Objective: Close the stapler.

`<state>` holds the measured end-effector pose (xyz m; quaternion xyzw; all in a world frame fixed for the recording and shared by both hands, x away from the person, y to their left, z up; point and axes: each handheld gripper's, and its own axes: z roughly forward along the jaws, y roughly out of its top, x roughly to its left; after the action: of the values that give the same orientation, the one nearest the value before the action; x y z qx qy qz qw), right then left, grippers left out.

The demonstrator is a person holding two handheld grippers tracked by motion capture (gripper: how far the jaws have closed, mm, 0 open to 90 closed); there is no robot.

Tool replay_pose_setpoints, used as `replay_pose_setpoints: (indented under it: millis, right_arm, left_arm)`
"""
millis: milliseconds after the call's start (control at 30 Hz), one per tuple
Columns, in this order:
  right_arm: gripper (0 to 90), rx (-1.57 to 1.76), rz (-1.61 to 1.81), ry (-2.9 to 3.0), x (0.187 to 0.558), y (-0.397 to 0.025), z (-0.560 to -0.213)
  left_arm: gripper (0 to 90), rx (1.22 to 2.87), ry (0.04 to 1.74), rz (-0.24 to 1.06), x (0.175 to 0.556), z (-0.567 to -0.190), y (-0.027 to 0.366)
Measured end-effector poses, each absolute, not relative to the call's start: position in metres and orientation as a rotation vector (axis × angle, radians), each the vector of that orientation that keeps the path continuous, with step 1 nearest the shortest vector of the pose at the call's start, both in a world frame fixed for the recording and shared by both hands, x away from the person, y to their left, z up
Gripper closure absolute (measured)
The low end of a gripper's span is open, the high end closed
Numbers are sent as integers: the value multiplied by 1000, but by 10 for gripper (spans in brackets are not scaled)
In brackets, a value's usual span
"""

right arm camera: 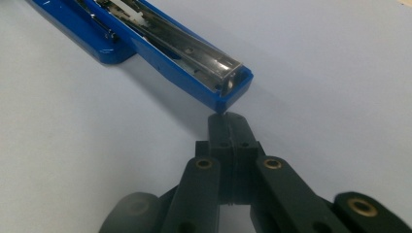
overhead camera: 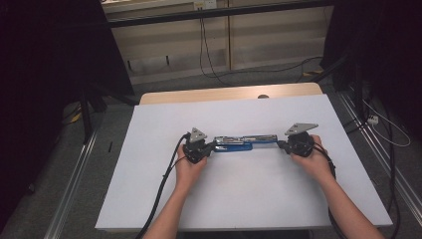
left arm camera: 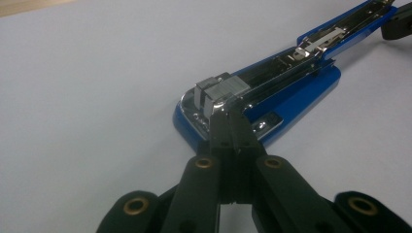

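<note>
A blue stapler (overhead camera: pixel 245 143) is lying swung fully open along the middle of the white table (overhead camera: pixel 149 199), its base and its staple magazine stretched out in one line between the two grippers. The left gripper (overhead camera: pixel 203 148) is pressing its tip against the base end; in the left gripper view its jaws are clenched together with nothing between them, the closed tip resting on the chrome rim beside a block of staples (left arm camera: pixel 224 90) sitting at that end. The right gripper (overhead camera: pixel 286 145) is meeting the opposite end, and in the right gripper view its jaws are likewise clenched on nothing, the tip just touching or barely short of the blue end cap (right arm camera: pixel 232 90) of the magazine arm; I cannot tell which.

The step in hand looks like steadying the opened stapler from both ends, probably around loading or checking the staples. The next move is likely calling for one gripper to be pinning the base flat while the other is opening its jaws, taking the arm by its sides and swinging it back over. With only closed tips pushing, the stapler could be skidding sideways on the smooth surface.
</note>
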<state>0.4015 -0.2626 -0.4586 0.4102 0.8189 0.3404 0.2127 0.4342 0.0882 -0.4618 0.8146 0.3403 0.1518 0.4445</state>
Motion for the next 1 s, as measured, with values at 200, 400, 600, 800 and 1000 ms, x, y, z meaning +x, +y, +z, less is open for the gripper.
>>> replay_pose_setpoints:
  millis: [200,400,600,800,1000]
  right_arm:
    - [900,1133,962,2275,401,-263,-458]
    - [900,1130,973,2268,402,-264,-455]
    - [900,1125,991,2268,402,-263,-453]
    - [900,1117,1009,2263,403,-261,-451]
    - [900,1106,1039,2249,405,-256,-447]
  left_arm:
    - [900,2018,842,379,435,-462,88]
    - [900,2016,838,379,435,-463,86]
    - [900,2012,845,376,435,-463,86]
    - [900,2011,849,368,435,-463,86]
    - [900,2007,851,368,435,-463,86]
